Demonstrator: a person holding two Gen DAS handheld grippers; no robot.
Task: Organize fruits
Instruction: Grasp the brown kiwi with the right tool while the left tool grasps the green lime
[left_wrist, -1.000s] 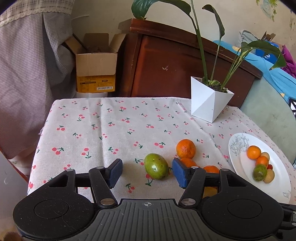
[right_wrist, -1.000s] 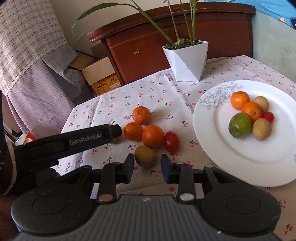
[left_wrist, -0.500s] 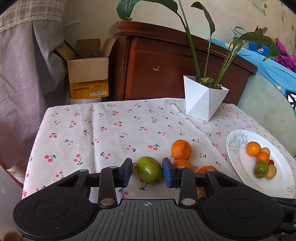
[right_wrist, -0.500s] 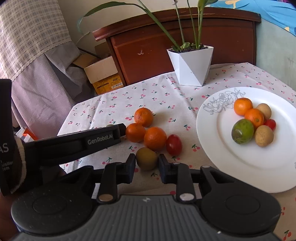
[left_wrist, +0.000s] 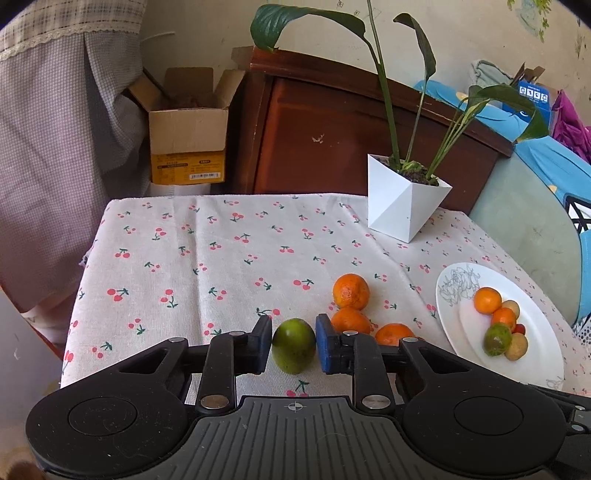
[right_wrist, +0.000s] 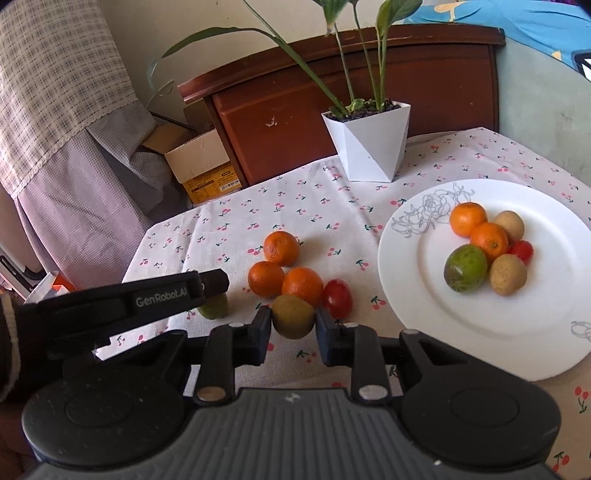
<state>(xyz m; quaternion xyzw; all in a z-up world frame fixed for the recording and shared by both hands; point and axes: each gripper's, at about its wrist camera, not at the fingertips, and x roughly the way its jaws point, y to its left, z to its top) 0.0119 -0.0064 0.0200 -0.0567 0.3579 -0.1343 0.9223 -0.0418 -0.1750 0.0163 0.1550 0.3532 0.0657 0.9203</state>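
My left gripper (left_wrist: 293, 345) is shut on a green mango (left_wrist: 294, 345) at the near side of the table. My right gripper (right_wrist: 293, 320) is shut on a brown kiwi (right_wrist: 293, 316). Three oranges (right_wrist: 280, 248) and a red tomato (right_wrist: 337, 298) lie together on the cloth just beyond the kiwi. A white plate (right_wrist: 417, 266) at the right holds two oranges, a green mango (right_wrist: 464, 268), two brown kiwis and a small tomato. The plate also shows in the left wrist view (left_wrist: 448, 295). The left gripper's body (right_wrist: 122, 306) shows in the right wrist view with the green mango (right_wrist: 214, 307) under it.
A white faceted plant pot (left_wrist: 404, 199) stands at the back of the table with long leaves. Behind the table are a brown wooden cabinet (left_wrist: 332, 129) and an open cardboard box (left_wrist: 188, 136). The cherry-print cloth (left_wrist: 184, 258) covers the table.
Both grippers closed, the left on the green mango and the right on the kiwi. Both views have shifted slightly.
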